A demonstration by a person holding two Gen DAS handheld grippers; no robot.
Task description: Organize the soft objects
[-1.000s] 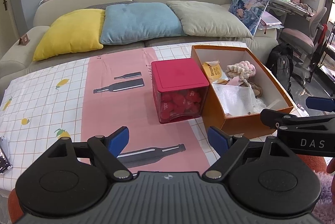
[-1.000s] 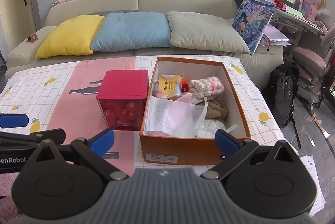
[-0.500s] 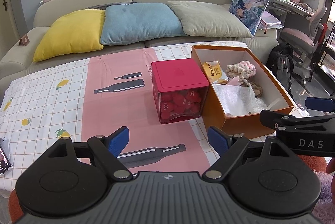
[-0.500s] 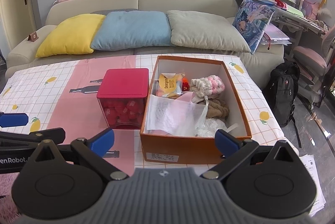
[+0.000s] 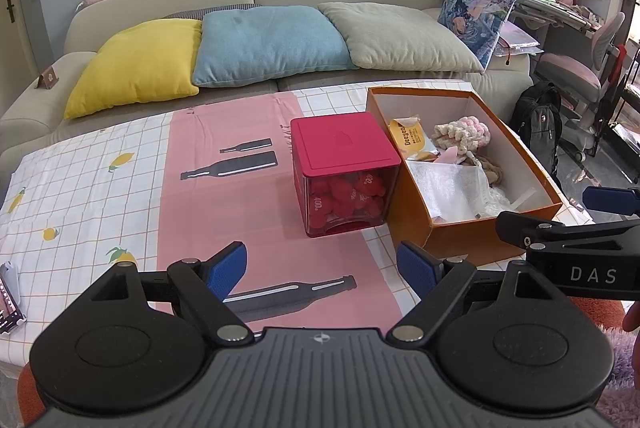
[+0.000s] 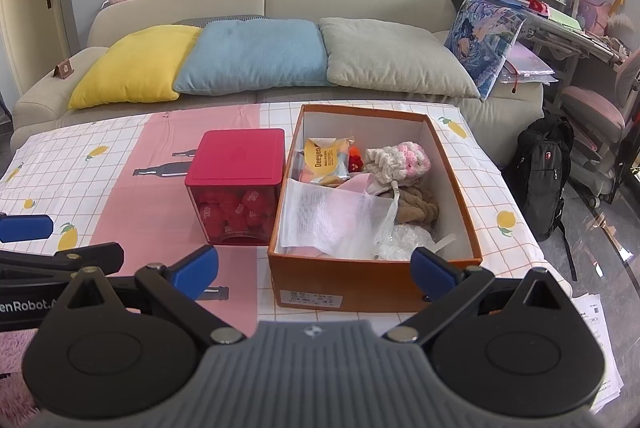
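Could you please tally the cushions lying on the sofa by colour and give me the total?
Yellow cushion: 1
Blue cushion: 1
Grey-beige cushion: 1
Printed blue picture cushion: 1
Total: 4

An open orange box sits centre-right of the frame, holding a pink-and-cream knitted toy (upper part), brown yarn and white mesh bag.

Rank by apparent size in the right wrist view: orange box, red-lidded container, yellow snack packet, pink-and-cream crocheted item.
1. orange box
2. red-lidded container
3. and 4. pink-and-cream crocheted item and yellow snack packet: similar size, both partly hidden, so unranked.
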